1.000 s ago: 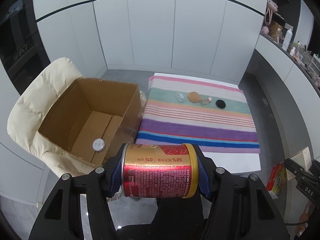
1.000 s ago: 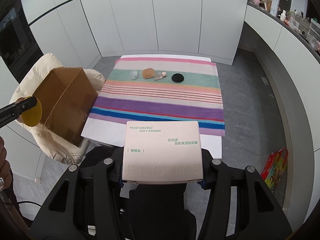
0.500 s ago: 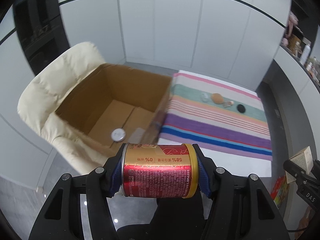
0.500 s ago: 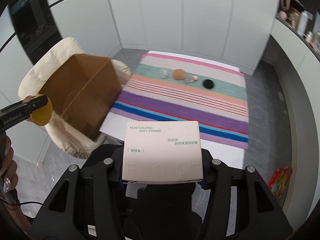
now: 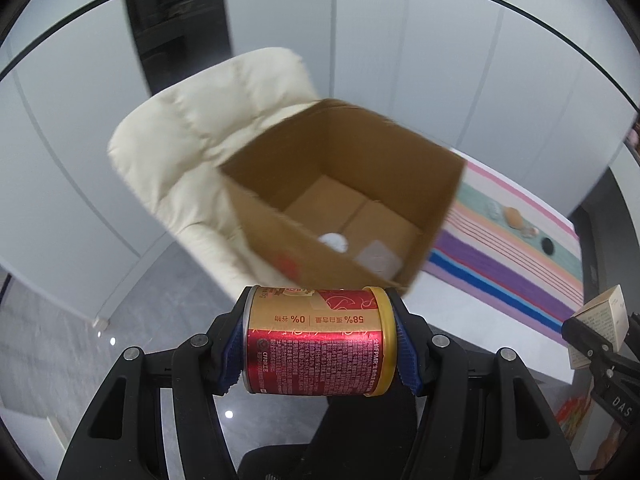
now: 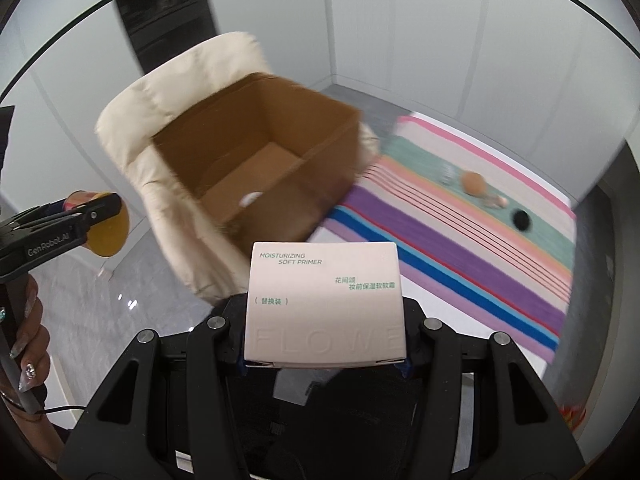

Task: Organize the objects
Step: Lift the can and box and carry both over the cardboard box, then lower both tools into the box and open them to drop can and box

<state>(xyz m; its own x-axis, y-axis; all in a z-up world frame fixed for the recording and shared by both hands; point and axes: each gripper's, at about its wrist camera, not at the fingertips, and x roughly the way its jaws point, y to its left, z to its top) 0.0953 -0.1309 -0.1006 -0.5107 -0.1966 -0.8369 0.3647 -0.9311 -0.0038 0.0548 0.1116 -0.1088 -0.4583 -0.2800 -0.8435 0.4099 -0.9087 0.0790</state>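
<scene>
Red and gold can (image 5: 318, 340) with white print, pale pink box (image 6: 325, 306) with green lettering, brown cardboard box (image 5: 344, 204), cream padded chair (image 5: 192, 152), cloth (image 6: 472, 240) striped pink, teal, purple, blue

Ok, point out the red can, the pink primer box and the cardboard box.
red can (image 5: 320, 354), left wrist view, middle of its printed side.
pink primer box (image 6: 324, 300), right wrist view, middle of its top face.
cardboard box (image 5: 276, 236), left wrist view, near outer wall.
</scene>
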